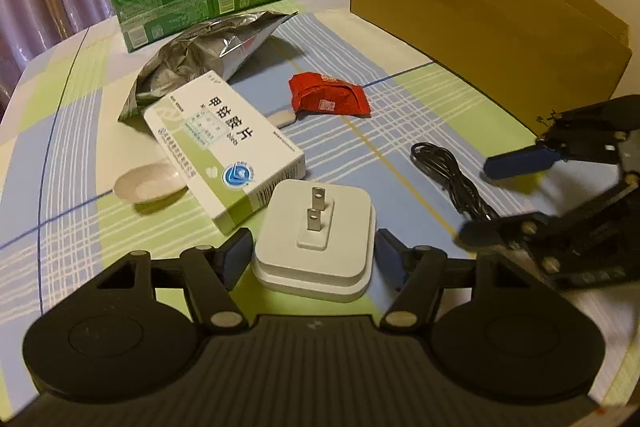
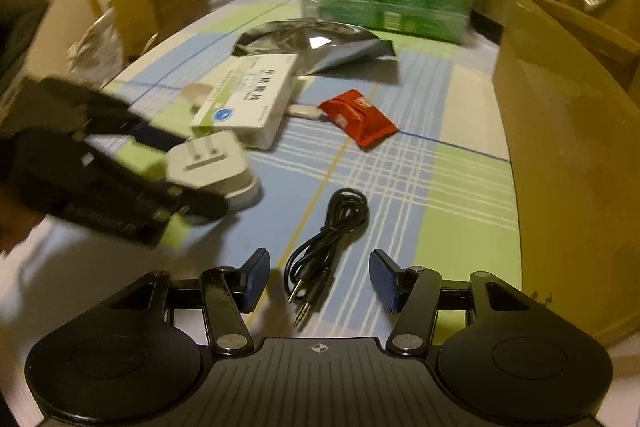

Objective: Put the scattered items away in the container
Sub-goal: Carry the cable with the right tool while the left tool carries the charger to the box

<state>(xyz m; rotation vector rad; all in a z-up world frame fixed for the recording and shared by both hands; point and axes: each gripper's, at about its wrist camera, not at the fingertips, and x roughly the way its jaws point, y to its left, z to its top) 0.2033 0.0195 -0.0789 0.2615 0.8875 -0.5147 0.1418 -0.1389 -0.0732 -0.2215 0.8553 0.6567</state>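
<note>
Left claw [image 1: 314, 253] spread astride white plug adapter [image 1: 316, 239]; right claw [image 2: 320, 277] spread, black cable [image 2: 324, 239] lengthwise between its fingers.

Two low wrist views (shared tabletop [image 1: 400, 99])

Dim warm indoor light, fisheye bending at edges, motion blur in the right view.

My right-wrist view smears the left gripper [image 2: 188, 183] and the clutter behind it. The cardboard box [image 1: 480, 7] runs past the frame, its inside hidden from me. The medicine box [image 1: 224, 147] covers part of the spoon [image 1: 148, 185]. Its small print is unreadable.
</note>
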